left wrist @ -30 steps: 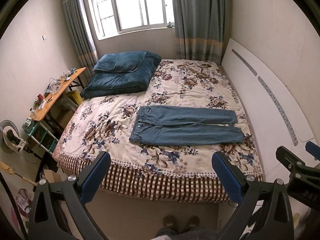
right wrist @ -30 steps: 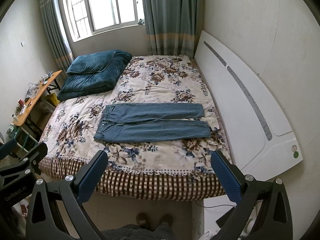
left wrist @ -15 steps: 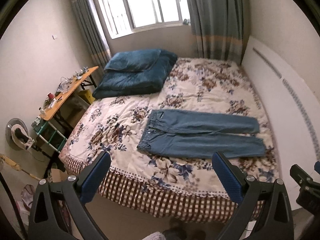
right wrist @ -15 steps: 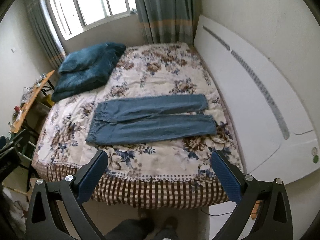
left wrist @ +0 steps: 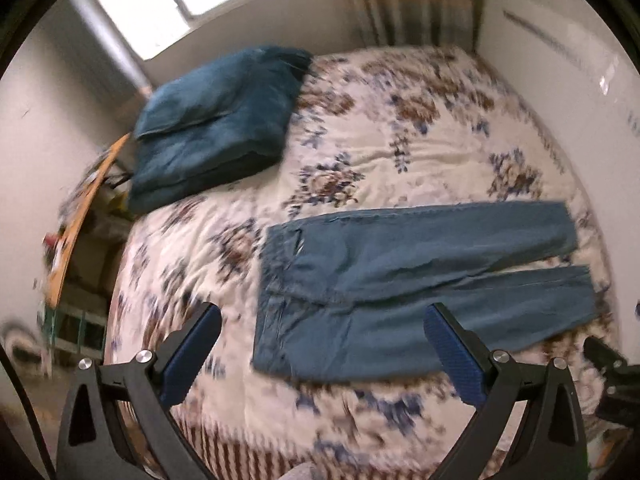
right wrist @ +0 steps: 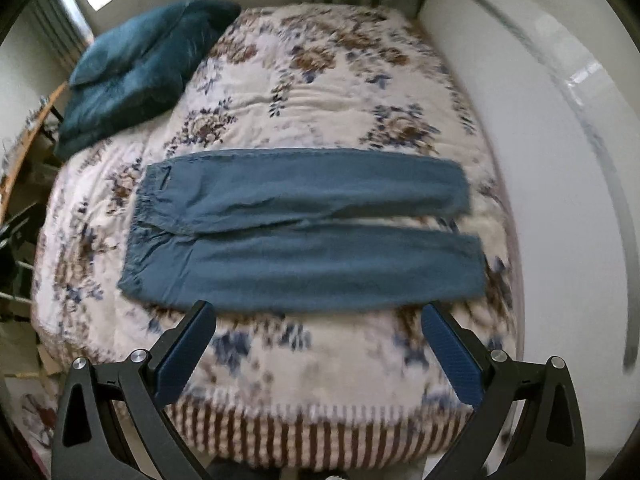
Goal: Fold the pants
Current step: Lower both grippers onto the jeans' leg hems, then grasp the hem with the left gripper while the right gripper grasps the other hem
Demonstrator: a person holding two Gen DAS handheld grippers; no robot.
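Note:
Blue jeans [left wrist: 420, 280] lie flat on the floral bedspread [left wrist: 380, 140], waistband to the left, both legs stretched to the right with a narrow gap between them. They also show in the right wrist view [right wrist: 304, 232]. My left gripper [left wrist: 320, 344] is open and empty, above the near edge of the jeans by the waist. My right gripper [right wrist: 318, 340] is open and empty, just short of the near leg. Both views are blurred by motion.
A folded dark teal quilt [left wrist: 216, 128] lies at the bed's far left. A white headboard [right wrist: 560, 160] runs along the right side. A cluttered orange table [left wrist: 76, 224] stands left of the bed. The bed's checked skirt [right wrist: 320, 432] marks its near edge.
Both grippers have moved forward and down toward the bed, so the jeans now fill much more of each view. Both stay open. The jeans have not moved.

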